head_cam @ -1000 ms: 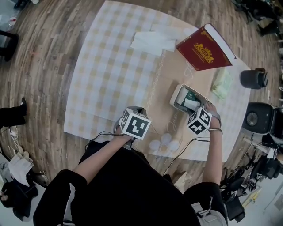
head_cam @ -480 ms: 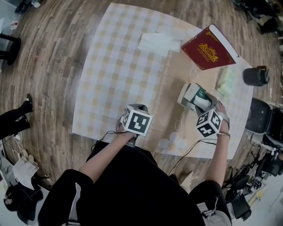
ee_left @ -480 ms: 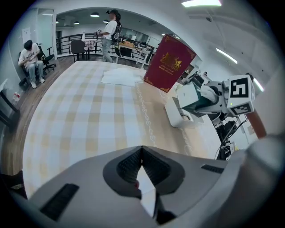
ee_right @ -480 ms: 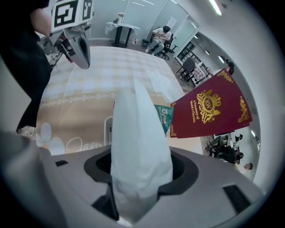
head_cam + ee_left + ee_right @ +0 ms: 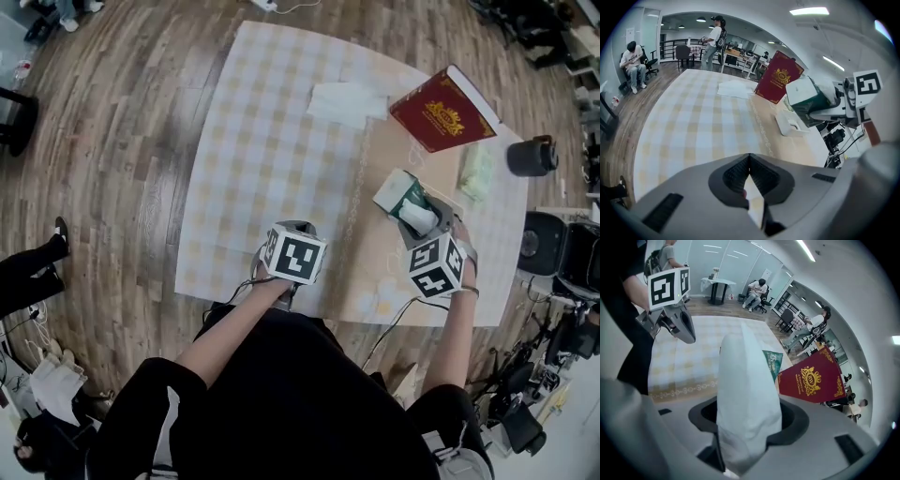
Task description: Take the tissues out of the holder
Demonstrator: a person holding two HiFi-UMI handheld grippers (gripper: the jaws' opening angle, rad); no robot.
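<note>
Hanging near the table's right edge, right gripper fingers clamp the tissue pack; left gripper fingers closed.

From overhead we can't see the near end of the tissue pack; the right gripper covers it. In the right gripper view, the book sinks behind the gripper's body, and the pack's green label is too small to read.
</note>
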